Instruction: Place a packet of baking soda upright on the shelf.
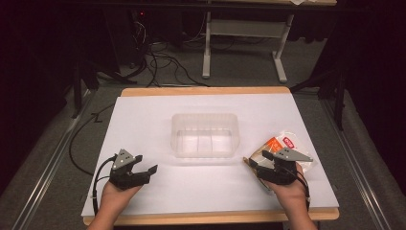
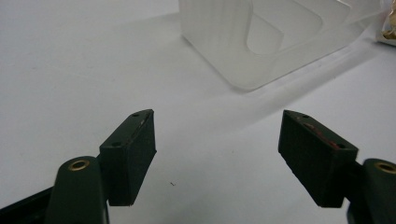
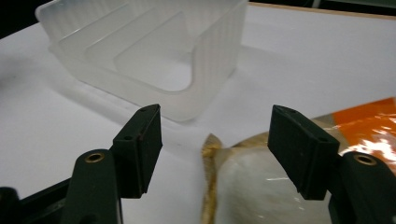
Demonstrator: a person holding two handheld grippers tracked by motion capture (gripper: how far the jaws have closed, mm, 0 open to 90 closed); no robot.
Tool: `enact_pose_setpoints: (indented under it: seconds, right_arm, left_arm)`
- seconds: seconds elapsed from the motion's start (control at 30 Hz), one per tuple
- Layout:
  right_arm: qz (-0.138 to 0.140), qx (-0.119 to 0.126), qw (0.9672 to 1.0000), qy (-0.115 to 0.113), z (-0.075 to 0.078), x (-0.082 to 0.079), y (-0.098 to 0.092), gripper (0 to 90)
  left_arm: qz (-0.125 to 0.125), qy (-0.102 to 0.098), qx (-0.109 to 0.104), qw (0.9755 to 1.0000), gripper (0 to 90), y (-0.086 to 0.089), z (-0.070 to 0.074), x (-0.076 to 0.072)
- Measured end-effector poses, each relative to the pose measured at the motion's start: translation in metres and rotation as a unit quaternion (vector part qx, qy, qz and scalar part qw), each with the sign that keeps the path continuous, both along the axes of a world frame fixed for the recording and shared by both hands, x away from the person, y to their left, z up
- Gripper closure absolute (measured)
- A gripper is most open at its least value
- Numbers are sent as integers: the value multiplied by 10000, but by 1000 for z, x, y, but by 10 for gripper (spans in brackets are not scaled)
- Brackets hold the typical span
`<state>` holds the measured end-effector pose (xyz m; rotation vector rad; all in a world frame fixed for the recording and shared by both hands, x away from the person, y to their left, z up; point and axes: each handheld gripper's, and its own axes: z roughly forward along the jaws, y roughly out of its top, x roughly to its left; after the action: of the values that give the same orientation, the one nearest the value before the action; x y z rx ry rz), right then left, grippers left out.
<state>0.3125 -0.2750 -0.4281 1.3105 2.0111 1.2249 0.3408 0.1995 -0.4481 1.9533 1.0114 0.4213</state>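
A translucent plastic container (image 1: 205, 134) with ridged walls and low dividers inside stands near the middle of the white table top (image 1: 143, 124). Everything else is placed from it.

Just beside the container's right near corner lies a clear food packet (image 1: 287, 146) with an orange panel and a small red-and-white label, resting flat on the white surface. In the right gripper view the packet (image 3: 261, 186) shows a crimped, yellowish sealed edge pointing toward the container (image 3: 154, 51), with a pale rounded item inside the film; what the item is cannot be told.

The right gripper (image 1: 263, 163) sits over the packet's near-left end, on the container's right near side, held by the person's right hand (image 1: 287, 189). In its own view the right gripper (image 3: 215, 140) has its two black jaws spread wide, one to each side of the packet's sealed end, with neither pad touching the film.

On the container's left near side, well apart from it, the left gripper (image 1: 146, 165) rests low over the bare table, held by the left hand (image 1: 117, 191), a black cable trailing from it. In the left gripper view the left gripper (image 2: 217, 144) also has its jaws standing wide apart with only white surface between them, and the container's corner (image 2: 261, 42) rises beyond.

Past the table's far edge, dark cables (image 1: 163, 64) lie on the grey floor beside a white frame's legs (image 1: 244, 43).
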Motion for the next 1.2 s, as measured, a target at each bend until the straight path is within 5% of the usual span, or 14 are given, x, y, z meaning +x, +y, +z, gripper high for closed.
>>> enact_pose_setpoints:
  seconds: [0.6, 0.97, 1.2]
  right_arm:
    - [-1155, -95, 9932, -105, 7, -3, -77, 261]
    - [-2033, -108, 9790, -68, 5, -11, -120, 199]
    - [-2137, -11, 9767, 200, -4, -8, -128, 189]
  left_arm:
    - [-211, 80, 131, 9997, 280, -6, -3, 0]
    - [-288, 121, 185, 9993, 280, -8, -4, 0]
    - [-369, 109, 309, 9988, 280, -11, -5, -1]
